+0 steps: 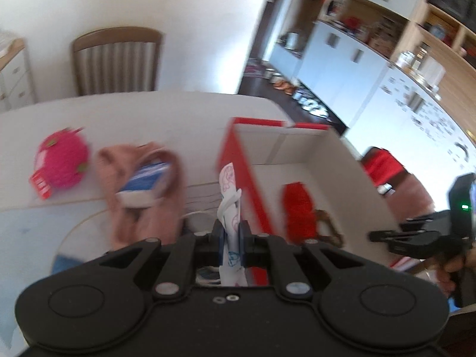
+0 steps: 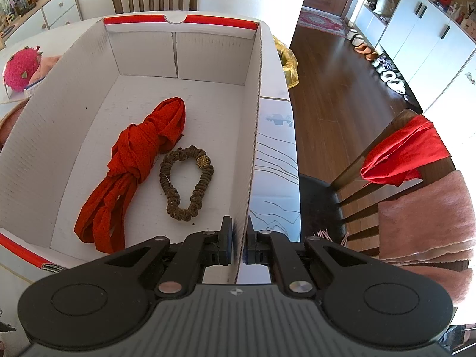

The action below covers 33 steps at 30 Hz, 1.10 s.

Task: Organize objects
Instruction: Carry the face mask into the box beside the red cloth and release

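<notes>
My left gripper [image 1: 230, 232] is shut on a white child's face mask [image 1: 228, 190] with pink and blue print; it hangs in the air just left of the red-and-white cardboard box [image 1: 297, 145]. Inside the box lie a bundled red ribbon [image 2: 134, 166] and a brown scrunchie [image 2: 184, 184] with a gold bead. My right gripper [image 2: 239, 238] is shut on the box's right wall [image 2: 254, 136] near its front corner. The left wrist view is blurred and shows the right gripper [image 1: 374, 235] at the box's right side.
A pink plush fruit [image 1: 62, 163] and a pink cloth [image 1: 119, 208] around a blue-and-white pack [image 1: 145, 181] lie on the table left of the box. A yellow bag [image 2: 288, 62] sits behind the box. A chair with a red cloth [image 2: 401, 154] stands at the right.
</notes>
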Available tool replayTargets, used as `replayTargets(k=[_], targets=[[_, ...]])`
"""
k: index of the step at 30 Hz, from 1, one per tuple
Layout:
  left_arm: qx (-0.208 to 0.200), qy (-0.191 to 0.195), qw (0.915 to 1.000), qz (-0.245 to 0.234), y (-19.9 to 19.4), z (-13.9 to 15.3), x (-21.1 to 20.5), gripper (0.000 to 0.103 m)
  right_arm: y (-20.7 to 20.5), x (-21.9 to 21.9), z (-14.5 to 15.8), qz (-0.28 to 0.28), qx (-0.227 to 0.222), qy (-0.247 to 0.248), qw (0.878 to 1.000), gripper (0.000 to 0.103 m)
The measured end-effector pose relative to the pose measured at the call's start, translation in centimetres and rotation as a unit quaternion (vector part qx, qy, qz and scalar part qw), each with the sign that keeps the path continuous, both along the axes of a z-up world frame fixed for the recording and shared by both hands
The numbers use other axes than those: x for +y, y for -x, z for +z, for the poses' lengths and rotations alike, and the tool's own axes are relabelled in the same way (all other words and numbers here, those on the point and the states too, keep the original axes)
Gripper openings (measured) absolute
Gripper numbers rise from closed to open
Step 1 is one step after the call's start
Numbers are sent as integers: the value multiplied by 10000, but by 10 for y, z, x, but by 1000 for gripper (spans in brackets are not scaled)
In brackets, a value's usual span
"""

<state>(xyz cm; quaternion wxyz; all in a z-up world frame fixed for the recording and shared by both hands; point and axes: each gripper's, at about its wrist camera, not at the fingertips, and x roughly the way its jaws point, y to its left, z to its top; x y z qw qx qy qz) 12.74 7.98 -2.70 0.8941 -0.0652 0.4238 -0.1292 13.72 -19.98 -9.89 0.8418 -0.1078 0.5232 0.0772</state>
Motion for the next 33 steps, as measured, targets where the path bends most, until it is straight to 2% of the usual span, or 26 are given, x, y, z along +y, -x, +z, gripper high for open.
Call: replayTargets(k=[7, 15, 23, 28, 33], targets=[[-44, -149, 9972, -729, -16, 4, -65, 8, 0, 0, -1, -20, -10, -32, 10000, 5], [304, -627, 9912, -1128, -34, -21, -123, 9, 0, -2, -2, -32, -23, -155, 9999, 5], [568, -1214, 9846, -1124, -65, -45, -143, 10, 0, -4, -4, -42, -1, -216, 9998, 6], [854, -1787, 9739, -1113, -86, -70, -153, 10, 1, -6, -4, -7, 4, -285, 9996, 6], [1046, -2091, 9673, -984, -101, -87, -154, 13, 2, -7, -4, 27, 6, -335, 9994, 6]])
